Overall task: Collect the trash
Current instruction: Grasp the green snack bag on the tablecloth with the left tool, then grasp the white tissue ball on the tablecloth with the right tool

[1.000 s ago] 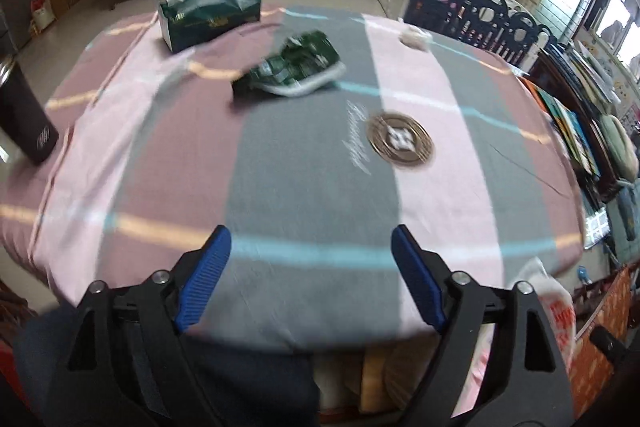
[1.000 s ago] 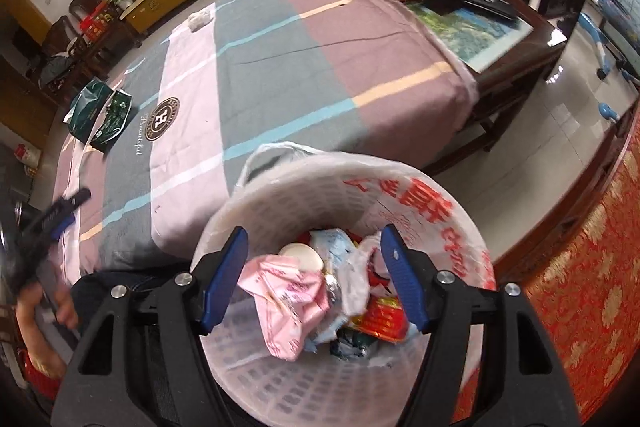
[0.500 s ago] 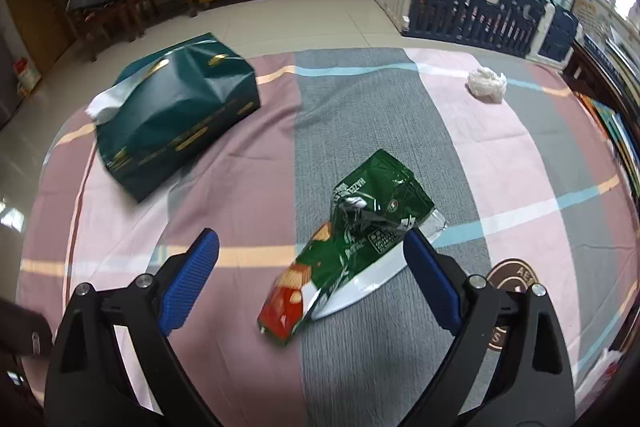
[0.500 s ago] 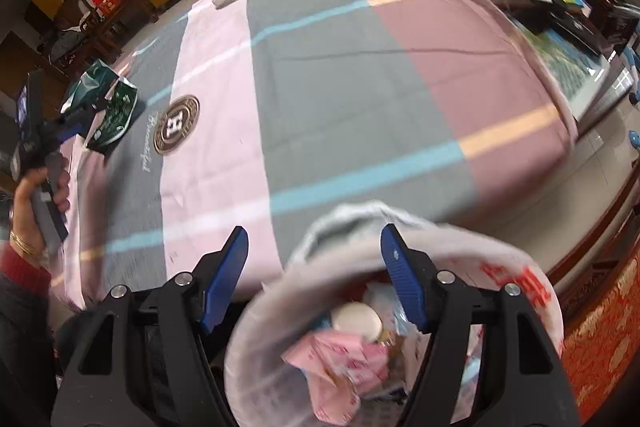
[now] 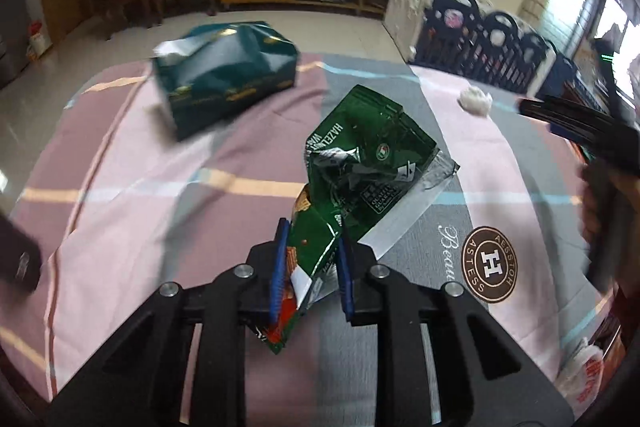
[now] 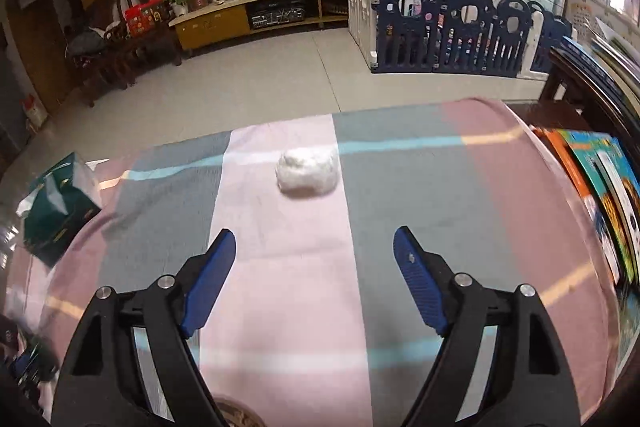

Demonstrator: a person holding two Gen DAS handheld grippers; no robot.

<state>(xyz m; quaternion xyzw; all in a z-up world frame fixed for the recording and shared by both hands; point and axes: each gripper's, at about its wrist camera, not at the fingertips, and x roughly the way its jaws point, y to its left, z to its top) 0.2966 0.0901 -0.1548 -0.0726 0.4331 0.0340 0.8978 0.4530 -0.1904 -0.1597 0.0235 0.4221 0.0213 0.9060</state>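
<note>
Green snack wrapper (image 5: 360, 167) at frame centre pinched by left gripper (image 5: 310, 259), crumpled white tissue (image 6: 307, 171) above centre, right gripper (image 6: 314, 247) jaws spread over striped tablecloth (image 6: 420, 227).

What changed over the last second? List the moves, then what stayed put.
The left gripper moved in and shut on the green snack wrapper. The right gripper, open, swung from the trash basket toward the crumpled white tissue. The tissue box stayed put.
</note>
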